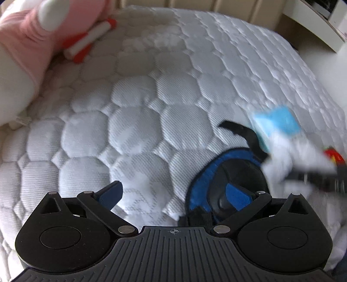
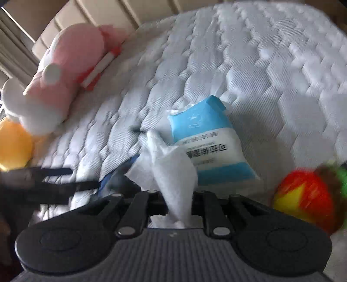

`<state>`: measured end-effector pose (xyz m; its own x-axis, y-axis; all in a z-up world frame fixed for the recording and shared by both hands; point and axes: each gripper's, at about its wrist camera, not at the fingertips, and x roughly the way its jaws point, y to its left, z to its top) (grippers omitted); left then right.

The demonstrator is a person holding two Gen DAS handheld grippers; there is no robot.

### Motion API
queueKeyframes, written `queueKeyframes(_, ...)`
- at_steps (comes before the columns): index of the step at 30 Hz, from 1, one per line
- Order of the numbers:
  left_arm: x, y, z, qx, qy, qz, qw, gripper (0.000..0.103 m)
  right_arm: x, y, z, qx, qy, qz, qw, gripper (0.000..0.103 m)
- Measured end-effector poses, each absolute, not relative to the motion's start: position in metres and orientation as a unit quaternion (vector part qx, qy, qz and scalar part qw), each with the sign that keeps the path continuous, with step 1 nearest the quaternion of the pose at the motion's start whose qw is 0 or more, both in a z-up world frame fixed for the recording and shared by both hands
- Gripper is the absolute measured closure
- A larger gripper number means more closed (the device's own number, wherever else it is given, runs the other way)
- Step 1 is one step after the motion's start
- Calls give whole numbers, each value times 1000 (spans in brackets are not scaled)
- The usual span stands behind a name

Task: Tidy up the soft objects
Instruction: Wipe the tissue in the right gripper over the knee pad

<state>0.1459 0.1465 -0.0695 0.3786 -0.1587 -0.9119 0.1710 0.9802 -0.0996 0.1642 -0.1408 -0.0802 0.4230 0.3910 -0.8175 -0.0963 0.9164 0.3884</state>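
quilted white mattress (image 2: pixel 260 71) fills both views, beige padded headboard (image 2: pixel 71 13) along the top. right claw (image 2: pixel 176 208) is pinched together on a bunch of white tissue (image 2: pixel 171 171), which rises from between the fingers toward frame centre; the blue-and-white tissue pack (image 2: pixel 208 147) lies on the bed just behind it, centre of the right wrist view. my read: tissue is nearly weightless, limp and tear-prone, so hold the gathered neck, not a loose edge; the pack is soft film, light, a bit slippery, best taken across its narrow side. left claw (image 1: pixel 173 195) is spread apart, nothing between the fingers, its right pad (image 1: pixel 236 195) over a blue-and-black padded item (image 1: pixel 229 173) at lower right of the left wrist view. can't say what that item is, nor whether the pad touches it. pink and white plush (image 2: pixel 65 71) sits upper left by the headboard with a red-and-white striped piece (image 2: pixel 102 65) beside it; bulky but light, grab a limb or fold. orange plush (image 2: pixel 13 147) is cut off at the left edge, red-yellow soft ball (image 2: pixel 303 201) blurred at lower right. motion blur smears the right claw in the left view; can't tell whether the tissue is still joined to the pack.
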Motion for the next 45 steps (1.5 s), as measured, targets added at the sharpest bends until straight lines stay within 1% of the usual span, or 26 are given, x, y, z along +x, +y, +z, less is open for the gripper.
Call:
queueKeyframes(4,142,132,-74,46,550,-113,826,0,172,-118,-61,131,487,197,841,89)
queueKeyframes(7,141,129,-74,55,548,-120,826,0,175,-96,-52,175,475,257,823,89)
queueKeyframes(9,140,128,-76,56,553,-125,822,0,183,-84,-55,208,486,293,797,88)
queueKeyframes(11,139,127,-76,59,553,-130,821,0,189,-70,-65,195,511,303,781,87)
queueKeyframes(13,137,124,-75,67,551,-132,822,0,191,-58,-78,148,532,292,781,87)
queueKeyframes(14,136,124,-75,71,550,-133,822,0,189,-56,-83,127,538,285,783,91)
queueKeyframes(15,136,123,-75,76,550,-133,821,0,187,-58,-86,122,535,284,786,94)
queueKeyframes(19,135,121,-76,91,549,-137,820,0,180,-74,-84,139,523,267,798,94)
queueKeyframes(20,135,121,-76,92,548,-138,820,0,179,-77,-82,131,519,258,805,92)
queueKeyframes(21,135,120,-75,92,547,-138,820,0,180,-81,-83,122,519,247,809,87)
queueKeyframes(22,134,119,-76,92,547,-139,820,0,182,-85,-83,113,519,237,813,85)
queueKeyframes(28,136,120,-77,87,551,-142,818,0,175,-112,-94,87,539,203,813,86)
queueKeyframes(31,136,121,-78,83,554,-142,816,0,168,-125,-99,65,554,190,808,78)
queueKeyframes(32,137,122,-78,78,555,-142,816,0,164,-130,-100,64,559,188,805,78)
queueKeyframes(35,138,127,-79,62,559,-142,814,0,155,-136,-99,48,565,190,802,82)
queueKeyframes(38,140,131,-81,46,565,-137,812,0,151,-132,-94,3,557,187,809,81)
queueKeyframes(42,142,134,-84,27,575,-136,806,0,148,-134,-80,-42,536,159,828,60)
queueKeyframes(45,143,135,-84,24,577,-135,805,0,138,-144,-62,-78,512,146,843,55)
